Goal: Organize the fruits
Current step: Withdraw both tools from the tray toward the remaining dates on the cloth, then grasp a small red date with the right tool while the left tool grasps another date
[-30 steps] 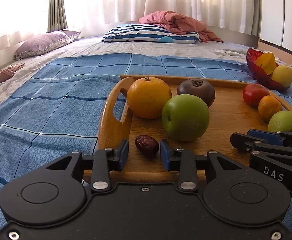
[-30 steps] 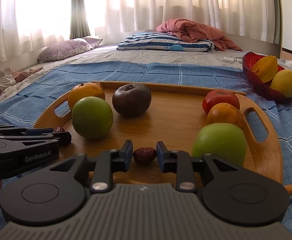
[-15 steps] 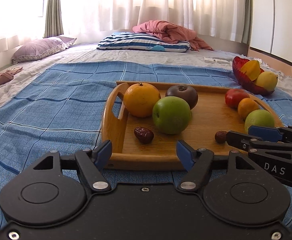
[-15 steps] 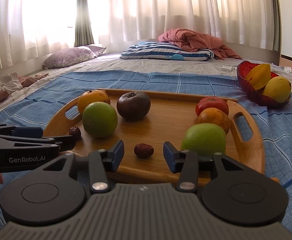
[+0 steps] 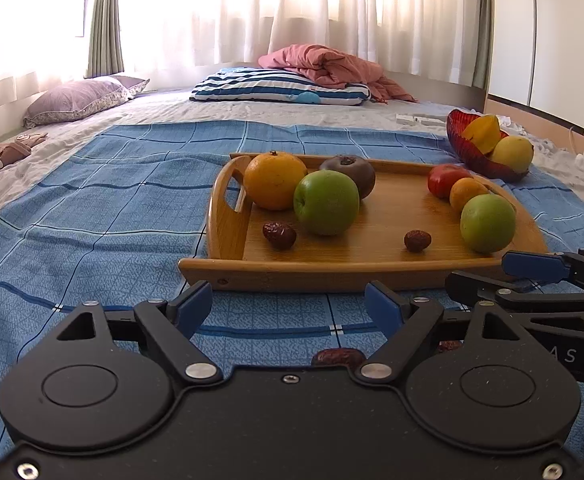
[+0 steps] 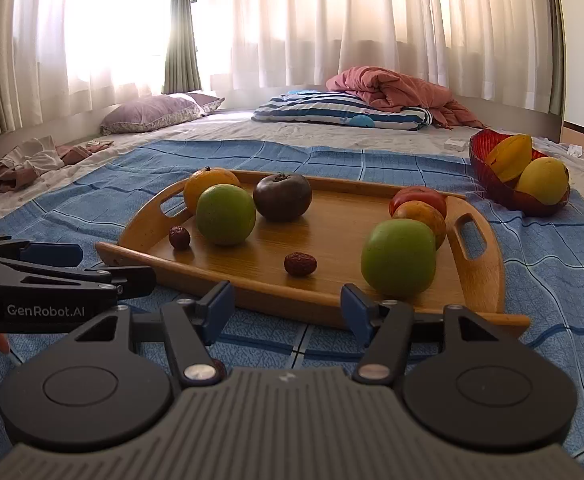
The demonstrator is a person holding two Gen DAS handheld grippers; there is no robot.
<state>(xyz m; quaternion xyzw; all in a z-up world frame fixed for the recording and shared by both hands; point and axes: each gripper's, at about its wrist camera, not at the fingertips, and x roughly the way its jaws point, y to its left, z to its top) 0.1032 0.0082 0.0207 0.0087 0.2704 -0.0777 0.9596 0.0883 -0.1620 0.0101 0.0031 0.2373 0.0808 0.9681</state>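
We held both tools low over the blue checked blanket, short of the wooden tray that lay on it. Behind the tray's right end stood a red bowl with yellow fruit in it.

Our left gripper had its blue-padded fingers spread wide with nothing between them. Our right gripper was likewise spread and held nothing, just before the tray's near rim.

On the tray's left side an orange, a green apple and a dark round fruit sat bunched together, touching or nearly so. On the right side a second green apple, a small orange fruit and a red fruit stood in a line.

Two dried red dates rested on the tray floor, well apart: one date just beside the left apple, the other date nearer the middle.

A dark reddish lump showed on the blanket under our left tool, probably another date, though mostly hidden.
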